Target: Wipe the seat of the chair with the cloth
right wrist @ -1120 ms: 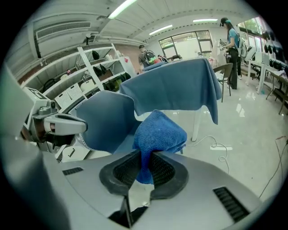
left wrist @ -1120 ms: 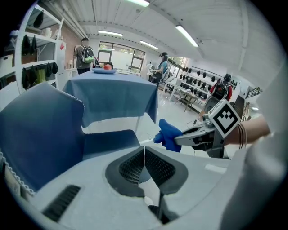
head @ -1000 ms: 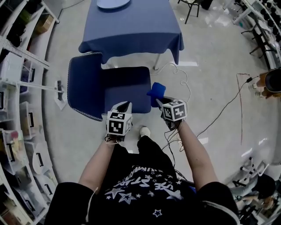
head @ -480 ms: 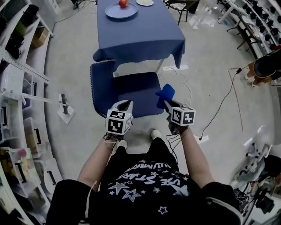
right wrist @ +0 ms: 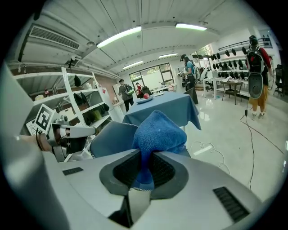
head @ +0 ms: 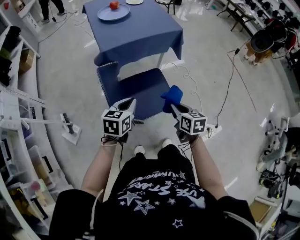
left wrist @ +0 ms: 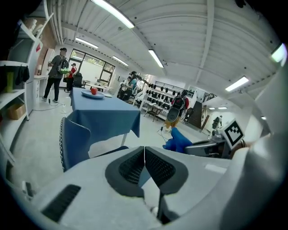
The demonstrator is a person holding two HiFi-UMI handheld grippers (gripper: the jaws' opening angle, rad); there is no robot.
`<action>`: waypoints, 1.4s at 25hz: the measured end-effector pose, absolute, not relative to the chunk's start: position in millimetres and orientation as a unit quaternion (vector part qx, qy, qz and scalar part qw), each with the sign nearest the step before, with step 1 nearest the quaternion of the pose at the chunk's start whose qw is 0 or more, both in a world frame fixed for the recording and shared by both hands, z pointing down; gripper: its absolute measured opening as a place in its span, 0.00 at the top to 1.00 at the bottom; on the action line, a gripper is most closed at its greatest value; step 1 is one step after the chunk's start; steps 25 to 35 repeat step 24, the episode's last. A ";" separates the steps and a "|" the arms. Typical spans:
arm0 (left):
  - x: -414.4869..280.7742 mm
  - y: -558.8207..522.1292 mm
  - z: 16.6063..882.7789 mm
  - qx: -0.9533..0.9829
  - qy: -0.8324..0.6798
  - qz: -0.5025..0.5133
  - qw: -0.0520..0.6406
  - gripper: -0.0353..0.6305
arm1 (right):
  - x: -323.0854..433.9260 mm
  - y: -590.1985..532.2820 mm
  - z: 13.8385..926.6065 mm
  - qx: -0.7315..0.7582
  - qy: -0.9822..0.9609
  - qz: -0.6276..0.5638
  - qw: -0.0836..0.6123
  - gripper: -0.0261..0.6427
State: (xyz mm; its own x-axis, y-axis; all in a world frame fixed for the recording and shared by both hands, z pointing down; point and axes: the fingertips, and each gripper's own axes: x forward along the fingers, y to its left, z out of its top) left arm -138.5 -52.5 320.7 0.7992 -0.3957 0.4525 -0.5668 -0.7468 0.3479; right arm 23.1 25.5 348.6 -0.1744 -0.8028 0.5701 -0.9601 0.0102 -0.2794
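Note:
A blue chair (head: 136, 89) stands in front of me, its seat (head: 143, 96) bare and its backrest (head: 107, 82) to the left. My right gripper (head: 172, 107) is shut on a bunched blue cloth (head: 172, 96), held above the seat's right front corner. The cloth (right wrist: 157, 132) fills the middle of the right gripper view, pinched between the pads. My left gripper (head: 129, 104) hovers over the seat's front left edge, jaws closed together with nothing in them. The chair's backrest (left wrist: 74, 139) shows at left in the left gripper view.
A table under a blue tablecloth (head: 136, 33) stands just beyond the chair, with a plate (head: 113, 12) and a red apple (head: 114, 5). White cables (head: 190, 82) trail on the floor at right. Shelving (head: 18, 117) lines the left side. People stand in the distance.
The view has tilted up and back: chair and table now sit further away. Both grippers keep their places over the seat's front edge, the cloth still in the right one.

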 end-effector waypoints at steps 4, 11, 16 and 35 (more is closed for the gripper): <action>-141.8 -44.6 312.1 0.923 -0.262 0.172 0.223 0.91 | 19.3 49.9 343.9 0.645 -0.687 0.307 0.134 0.88; -130.9 -32.4 292.3 0.933 -0.263 0.160 0.189 0.91 | 21.6 66.2 320.1 0.656 -0.690 0.272 0.139 0.88; -123.0 -9.9 291.2 0.932 -0.264 0.158 0.193 0.91 | 25.5 94.7 319.6 0.661 -0.686 0.276 0.126 0.88; -94.2 54.6 286.7 0.931 -0.261 0.172 0.189 0.91 | 49.1 156.0 313.6 0.659 -0.688 0.280 0.113 0.88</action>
